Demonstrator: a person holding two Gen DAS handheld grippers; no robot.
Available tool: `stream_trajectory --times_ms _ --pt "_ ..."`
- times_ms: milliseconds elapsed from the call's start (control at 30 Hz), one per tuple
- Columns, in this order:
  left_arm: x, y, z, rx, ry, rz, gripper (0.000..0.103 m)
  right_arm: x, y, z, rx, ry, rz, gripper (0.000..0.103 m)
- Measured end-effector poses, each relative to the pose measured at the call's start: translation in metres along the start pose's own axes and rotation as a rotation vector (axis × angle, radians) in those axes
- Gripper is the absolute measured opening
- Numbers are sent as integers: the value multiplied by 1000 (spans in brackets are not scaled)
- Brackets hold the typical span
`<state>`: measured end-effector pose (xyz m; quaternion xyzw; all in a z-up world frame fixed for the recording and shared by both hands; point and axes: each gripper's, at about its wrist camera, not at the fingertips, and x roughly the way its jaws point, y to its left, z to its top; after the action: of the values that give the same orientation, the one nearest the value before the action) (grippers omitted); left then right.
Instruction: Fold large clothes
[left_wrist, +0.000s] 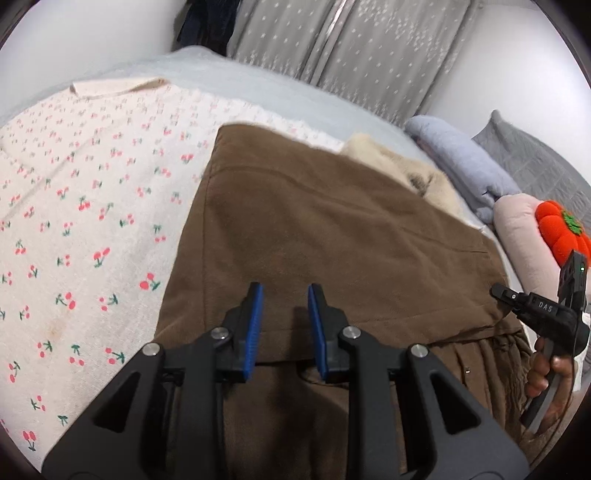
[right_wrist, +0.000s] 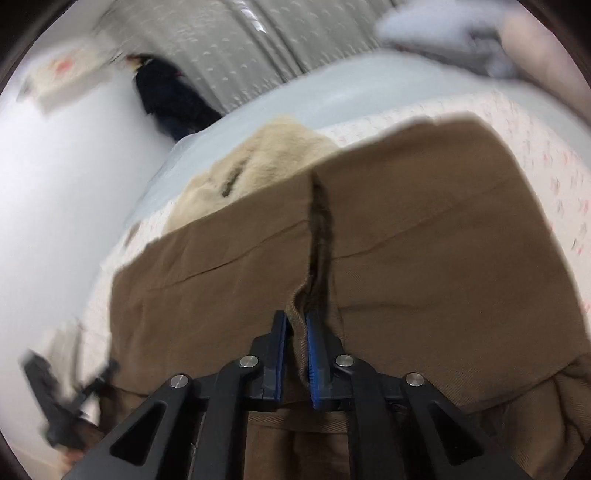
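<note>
Two tools tilt downward over the brown garment (left_wrist: 332, 236): right tool (right_wrist: 293, 325) pinches its fold, left tool (left_wrist: 285, 295) stands slightly parted.

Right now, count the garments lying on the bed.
2 visible: brown garment in front, beige fuzzy garment partly under its far edge. More may be hidden.

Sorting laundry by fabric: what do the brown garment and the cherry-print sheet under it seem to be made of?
The brown garment looks like a matte woven cloth, perhaps cotton twill or brushed fabric: faint diagonal ribbing shows in the right wrist view. The cherry-print sheet looks like soft, slightly fuzzy cotton or flannel, matte; uncertain.
</note>
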<state>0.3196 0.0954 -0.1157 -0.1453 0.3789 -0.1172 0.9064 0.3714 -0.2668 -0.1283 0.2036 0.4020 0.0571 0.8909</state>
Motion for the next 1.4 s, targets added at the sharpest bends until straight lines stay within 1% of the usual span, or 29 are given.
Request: stream_trajectory --times_ms 67,133,167,267,300,367,433,467,500,533,567,600,633,700,733,800,933,1100,1233,1300,1367,1400 --pt "-1 -3 -1 19 0 -8 26 -8 7 -1 -22 -29 -23 7" --pt "4 -5 -2 23 24 -2 26 -10 0 0 7 -23 -57 7" --pt "8 -5 -3 23 46 -1 27 -8 -4 -1 18 -10 -64 7" --pt "19 -4 -5 24 85 2 28 5 -10 -6 21 18 -91 7" --pt "20 -3 -6 22 85 1 28 15 -11 -10 11 38 -112 8" --pt "18 -2 -5 16 81 -3 29 18 -9 -12 -14 27 -130 9" --pt "14 -2 -4 9 78 -8 34 10 -5 -12 -24 25 -134 19" --pt "12 -3 -4 7 81 -7 41 2 -3 -12 -28 25 -133 22" --pt "7 -6 -4 6 90 8 48 -10 -2 -14 -39 27 -133 28" --pt "2 -8 -3 7 93 22 52 -19 1 -17 -56 33 -137 33" --pt "-4 -13 -2 11 92 39 64 -27 0 -20 -71 35 -141 36" --pt "-11 -18 -2 16 86 59 75 -39 0 -24 -89 34 -151 45" --pt "-19 -23 -3 23 82 82 78 -54 -1 -29 -102 29 -164 55" --pt "-33 -32 -5 42 86 111 80 -82 -5 -40 -107 17 -170 65" --pt "-40 -35 -7 53 94 116 80 -93 -7 -44 -106 15 -166 69" --pt "-54 -38 -13 69 104 124 84 -119 -11 -57 -101 18 -158 72" --pt "-85 -33 -33 99 129 143 87 -163 -19 -87 -99 19 -155 81" --pt "-117 -17 -64 101 194 170 90 -203 -35 -127 -80 13 -164 83" --pt "-137 -5 -89 108 245 184 92 -222 -49 -157 -56 15 -185 83" --pt "-143 1 -99 112 281 176 92 -228 -55 -170 -41 23 -181 83" --pt "-148 8 -107 119 328 156 92 -234 -63 -184 -30 36 -174 84" --pt "-149 11 -111 125 361 134 92 -237 -67 -189 -27 39 -172 84"
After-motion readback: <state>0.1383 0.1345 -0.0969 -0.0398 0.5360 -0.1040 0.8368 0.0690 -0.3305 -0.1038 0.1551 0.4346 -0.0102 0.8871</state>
